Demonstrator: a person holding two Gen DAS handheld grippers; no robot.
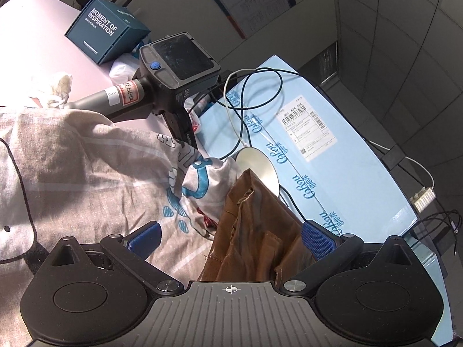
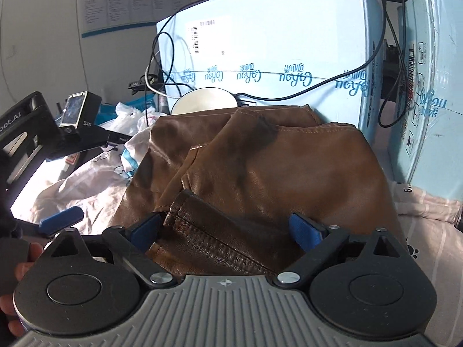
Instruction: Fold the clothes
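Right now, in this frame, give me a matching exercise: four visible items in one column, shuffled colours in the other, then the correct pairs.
Items:
1. leather garment
2. box marked MOMENT OF INSPIRATION
3. large carton with barcode label
4. pads on the left gripper fingers

Colours:
A. light blue
B. brown
C. bright blue
D. dark teal

Pairs: 1-B, 2-D, 3-A, 4-C

Left gripper (image 1: 230, 240) and right gripper (image 2: 225, 230): black linkage arms, blue ribbed pads (image 1: 317, 239), silver pivot screws, grey ribbed housing bearing a crosshair mark.
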